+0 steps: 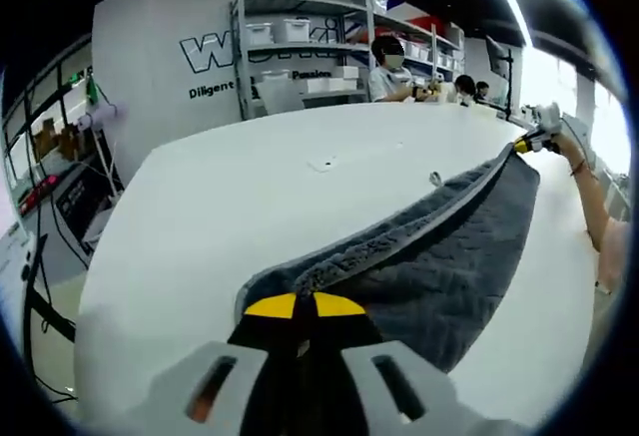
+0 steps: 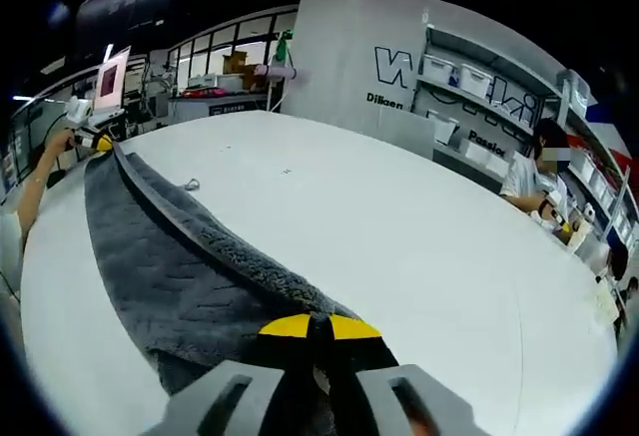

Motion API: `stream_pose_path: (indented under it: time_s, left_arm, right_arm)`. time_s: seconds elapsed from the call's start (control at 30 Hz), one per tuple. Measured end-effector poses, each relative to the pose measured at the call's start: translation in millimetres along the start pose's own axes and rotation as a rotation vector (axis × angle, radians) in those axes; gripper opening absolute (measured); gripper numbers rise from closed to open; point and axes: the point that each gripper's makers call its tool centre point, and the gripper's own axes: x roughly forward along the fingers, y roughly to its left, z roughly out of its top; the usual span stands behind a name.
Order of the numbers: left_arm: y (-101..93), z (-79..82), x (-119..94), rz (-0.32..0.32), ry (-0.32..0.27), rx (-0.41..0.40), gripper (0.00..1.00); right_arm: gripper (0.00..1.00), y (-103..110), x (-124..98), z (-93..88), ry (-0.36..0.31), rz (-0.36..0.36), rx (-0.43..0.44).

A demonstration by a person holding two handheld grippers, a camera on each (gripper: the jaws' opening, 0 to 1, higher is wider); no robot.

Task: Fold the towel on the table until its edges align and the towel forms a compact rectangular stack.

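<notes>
Table (image 1: 250, 207) first: a broad white top, mostly bare, with the dark grey towel (image 1: 439, 266) stretched in a long band across it. Towel layers already lie doubled along their length, the fluffy edges stacked one over the other along the side facing the middle of the table, so one lengthwise fold looks done. What remains, as I judge it, is bringing the two short ends together, perhaps more than once, and squaring the edges into a compact stack.

Left gripper (image 1: 297, 306) is clenched on one end of the towel, its yellow-tipped jaws pressed together over the cloth. Right gripper (image 2: 319, 328) is likewise clamped on the opposite end. Each one appears small and far off in the other's view, at the distant end of the band, with the person's forearm behind it. The towel looks taut between them.

A tiny loop or tag (image 1: 435, 179) lies just beside the towel's edge.
</notes>
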Motion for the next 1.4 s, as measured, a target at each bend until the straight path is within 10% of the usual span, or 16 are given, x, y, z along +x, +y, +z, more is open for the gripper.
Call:
stream_pose_path:
  time_s: [0.67, 1.0, 1.17, 1.4]
  left_arm:
    - [14.7, -10.9, 17, 0.096, 0.003, 0.017, 0.11]
    - [54.8, -4.2, 8, 0.299, -0.068, 0.010, 0.45]
    - [65.6, -9.2, 4, 0.362, -0.068, -0.009, 0.80]
    - [57.3, -5.5, 0, 0.309, -0.136, -0.078, 1.00]
  right_arm:
    - [0.19, -19, 10, -18.9, 0.024, -0.130, -0.059]
    - [0.24, -26, 1, -19.6, -0.005, -0.169, -0.031]
    - [0.26, -36, -6, -22.0, -0.026, -0.216, -0.002]
    - [0.64, -45, -9, -21.6, -0.068, -0.235, 0.109]
